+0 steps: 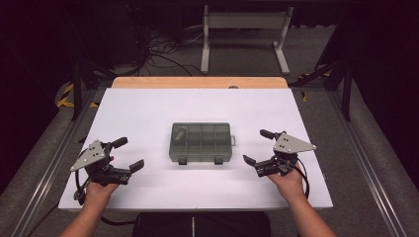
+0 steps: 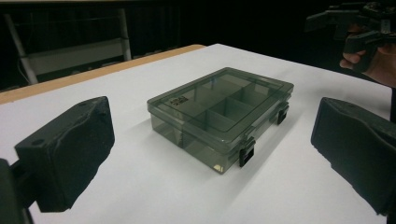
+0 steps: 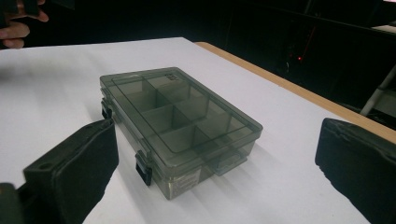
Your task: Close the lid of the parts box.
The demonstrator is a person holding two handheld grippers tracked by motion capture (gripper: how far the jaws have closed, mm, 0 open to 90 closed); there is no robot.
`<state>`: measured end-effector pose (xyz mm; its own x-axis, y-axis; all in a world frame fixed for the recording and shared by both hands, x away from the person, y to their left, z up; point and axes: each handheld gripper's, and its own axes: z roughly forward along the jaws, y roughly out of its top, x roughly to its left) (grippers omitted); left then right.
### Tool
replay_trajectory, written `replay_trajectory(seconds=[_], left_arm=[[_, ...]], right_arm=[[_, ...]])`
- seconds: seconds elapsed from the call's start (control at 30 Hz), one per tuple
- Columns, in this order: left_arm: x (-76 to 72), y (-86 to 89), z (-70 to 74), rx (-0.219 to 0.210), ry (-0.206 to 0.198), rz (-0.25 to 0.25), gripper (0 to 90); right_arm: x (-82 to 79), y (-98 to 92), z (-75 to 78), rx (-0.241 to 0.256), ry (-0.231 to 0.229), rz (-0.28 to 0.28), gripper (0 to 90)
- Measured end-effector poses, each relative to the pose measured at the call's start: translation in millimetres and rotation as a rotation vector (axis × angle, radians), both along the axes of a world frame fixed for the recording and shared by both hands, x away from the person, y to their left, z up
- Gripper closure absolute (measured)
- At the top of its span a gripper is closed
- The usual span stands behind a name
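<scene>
A smoky translucent compartment box (image 1: 201, 142) lies shut in the middle of the white table, its two black latches facing the person. In the left gripper view the box (image 2: 219, 112) sits ahead between the jaws; in the right gripper view the box (image 3: 177, 123) lies close in front. My left gripper (image 1: 128, 153) is held open to the left of the box, apart from it. My right gripper (image 1: 257, 146) is open to the right of the box, with nothing between its jaws. The other hand and its gripper (image 2: 359, 28) appear at the far right of the left gripper view.
The white table top (image 1: 148, 108) has a wooden strip (image 1: 197, 82) along its far edge. Beyond it stand a white metal frame (image 1: 244, 34) and loose cables (image 1: 158, 49) on the floor. Dark stands flank both sides.
</scene>
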<state>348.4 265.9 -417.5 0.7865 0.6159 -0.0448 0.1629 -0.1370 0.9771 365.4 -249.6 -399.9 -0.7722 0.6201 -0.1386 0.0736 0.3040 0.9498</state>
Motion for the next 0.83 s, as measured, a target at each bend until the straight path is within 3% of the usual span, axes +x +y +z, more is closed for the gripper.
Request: replay_trajectory(seconds=[0.17, 0.4, 0.57, 0.73, 0.83], left_arm=[[-5.1, 5.7, -5.4, 0.011, -0.005, 0.016, 0.3], [-5.1, 8.2, -12.8, 0.013, -0.037, 0.035, 0.3], [-0.9, 9.1, -20.8, 0.027, -0.022, 0.041, 0.2], [0.2, 10.3, -23.5, -0.003, -0.004, 0.049, 0.2], [1.2, 10.7, -24.0, 0.005, 0.004, 0.05, 0.2]], right_arm=[[-5.9, -10.2, -7.2, 0.033, -0.019, -0.028, 0.0], [-9.1, -18.7, -18.4, 0.039, -0.026, -0.051, 0.0], [-5.6, -20.4, -26.0, 0.037, -0.011, -0.068, 0.0], [-4.0, -19.6, -29.7, 0.033, -0.004, -0.074, 0.0], [-3.9, -19.1, -29.5, 0.032, -0.01, -0.076, 0.0]])
